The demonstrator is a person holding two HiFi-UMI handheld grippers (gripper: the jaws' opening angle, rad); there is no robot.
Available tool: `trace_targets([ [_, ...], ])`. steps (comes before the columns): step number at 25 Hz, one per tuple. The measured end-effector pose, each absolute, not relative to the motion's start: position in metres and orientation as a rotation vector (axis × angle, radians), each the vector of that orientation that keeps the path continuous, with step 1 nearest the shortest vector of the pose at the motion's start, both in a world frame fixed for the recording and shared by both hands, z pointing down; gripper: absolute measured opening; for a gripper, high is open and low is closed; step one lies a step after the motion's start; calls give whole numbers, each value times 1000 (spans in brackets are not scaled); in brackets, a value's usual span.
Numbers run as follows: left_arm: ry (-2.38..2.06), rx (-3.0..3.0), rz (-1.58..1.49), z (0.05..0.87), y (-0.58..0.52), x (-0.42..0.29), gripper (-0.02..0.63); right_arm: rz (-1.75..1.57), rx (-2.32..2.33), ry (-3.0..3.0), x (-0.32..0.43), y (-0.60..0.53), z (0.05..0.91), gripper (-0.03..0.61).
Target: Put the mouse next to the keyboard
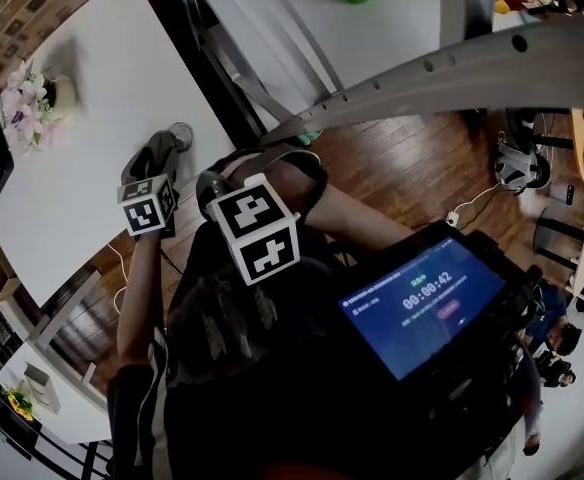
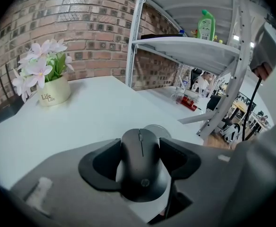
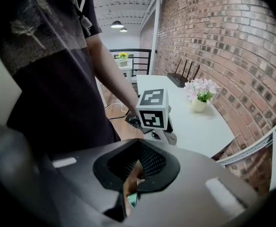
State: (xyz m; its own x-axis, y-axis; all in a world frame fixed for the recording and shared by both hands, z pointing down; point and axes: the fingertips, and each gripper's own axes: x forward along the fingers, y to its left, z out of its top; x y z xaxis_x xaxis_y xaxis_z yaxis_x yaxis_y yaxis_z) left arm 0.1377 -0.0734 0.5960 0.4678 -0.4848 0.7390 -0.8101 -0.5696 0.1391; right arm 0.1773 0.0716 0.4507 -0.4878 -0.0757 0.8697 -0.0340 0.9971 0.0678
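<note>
The white table [image 2: 95,112] spreads out ahead of the left gripper's jaws and runs up to a brick wall [image 2: 81,22] beyond them. A white shelving rack [image 2: 185,46] rises ahead and to the right of those jaws. In the right gripper view the person's torso [image 3: 48,70], in a dark shirt, fills the space to the left of that gripper's jaws.

The left gripper [image 2: 140,145] sits low over the near edge of the table. Its two black pads are clamped on the flanks of the black mouse [image 2: 142,167]. The mouse lies lengthwise between them, nose pointing away and scroll wheel up. Whether its underside touches the table cannot be told. The right gripper [image 3: 133,171] is held up in the air with its jaws drawn together to a narrow slit and nothing between them. The left gripper's marker cube [image 3: 152,109] shows straight ahead of it.

Ahead and to the left of the left jaws stands a cream pot [image 2: 54,90]. It holds pink flowers [image 2: 41,63] with green leaves. A green bottle [image 2: 206,25] stands upright on a rack shelf, high and to the right of the jaws. A small round grey disc [image 2: 154,129] lies on the table just past the mouse's nose.
</note>
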Motion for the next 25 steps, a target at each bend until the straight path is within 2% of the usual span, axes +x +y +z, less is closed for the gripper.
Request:
trace_targets([
  [25,-1061,2319,945,596,-80,93,264,-142,93,-1999,140,58,447,6],
])
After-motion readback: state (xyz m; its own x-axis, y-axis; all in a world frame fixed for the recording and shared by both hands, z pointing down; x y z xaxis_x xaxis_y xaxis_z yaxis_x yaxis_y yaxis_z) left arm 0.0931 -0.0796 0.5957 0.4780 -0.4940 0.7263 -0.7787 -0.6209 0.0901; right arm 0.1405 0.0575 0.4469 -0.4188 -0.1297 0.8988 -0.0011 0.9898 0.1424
